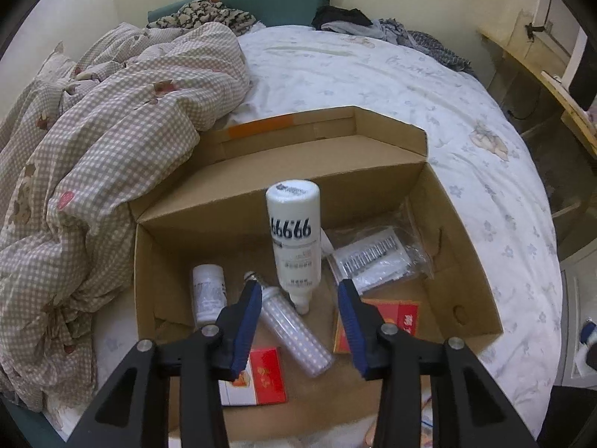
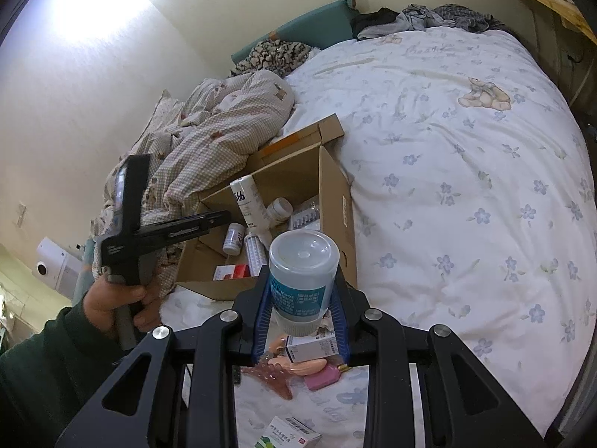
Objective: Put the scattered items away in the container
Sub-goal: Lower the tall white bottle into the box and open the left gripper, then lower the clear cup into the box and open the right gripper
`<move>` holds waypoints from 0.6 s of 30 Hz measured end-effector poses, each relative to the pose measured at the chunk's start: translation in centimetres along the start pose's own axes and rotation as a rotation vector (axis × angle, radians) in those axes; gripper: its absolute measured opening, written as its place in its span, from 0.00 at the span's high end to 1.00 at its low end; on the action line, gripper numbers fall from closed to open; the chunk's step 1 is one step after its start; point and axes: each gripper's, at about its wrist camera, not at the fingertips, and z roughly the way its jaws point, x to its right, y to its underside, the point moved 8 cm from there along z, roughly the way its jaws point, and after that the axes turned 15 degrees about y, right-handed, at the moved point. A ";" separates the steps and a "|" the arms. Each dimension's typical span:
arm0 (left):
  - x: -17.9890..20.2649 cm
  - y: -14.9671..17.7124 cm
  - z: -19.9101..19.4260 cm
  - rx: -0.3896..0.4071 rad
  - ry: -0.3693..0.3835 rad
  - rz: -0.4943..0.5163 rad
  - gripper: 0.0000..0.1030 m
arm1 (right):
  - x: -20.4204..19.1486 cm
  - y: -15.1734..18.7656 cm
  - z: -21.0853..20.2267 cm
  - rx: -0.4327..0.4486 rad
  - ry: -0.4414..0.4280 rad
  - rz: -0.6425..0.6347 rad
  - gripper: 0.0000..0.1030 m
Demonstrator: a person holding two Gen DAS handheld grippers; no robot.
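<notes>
Our right claw (image 2: 304,313) sits clamped on a capped bottle (image 2: 302,276) short of the box (image 2: 335,201) — we carry it level over the rim; left claw (image 1: 300,321) gapes apart above the white bottle (image 1: 294,239).

Indoor light, moderate, warm cast. Blown-out glare patch on the wall (image 2: 93,3), upper left of right wrist view. Heavy fisheye bending, dark vignette corners both views. Slight motion blur on white bottle (image 1: 294,239). Soft shadows inside cardboard box (image 1: 462,261).
</notes>
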 end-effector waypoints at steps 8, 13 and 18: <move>2.5 5.7 -3.4 0.011 0.122 -0.042 0.57 | 0.1 0.9 0.4 -0.006 0.016 -0.017 0.70; 4.2 10.3 -4.4 0.003 0.179 -0.068 0.52 | -1.2 2.0 0.6 0.003 0.014 -0.075 0.70; 4.7 11.8 -4.4 0.027 0.156 -0.058 0.46 | -2.8 2.9 1.9 -0.024 0.006 -0.122 0.70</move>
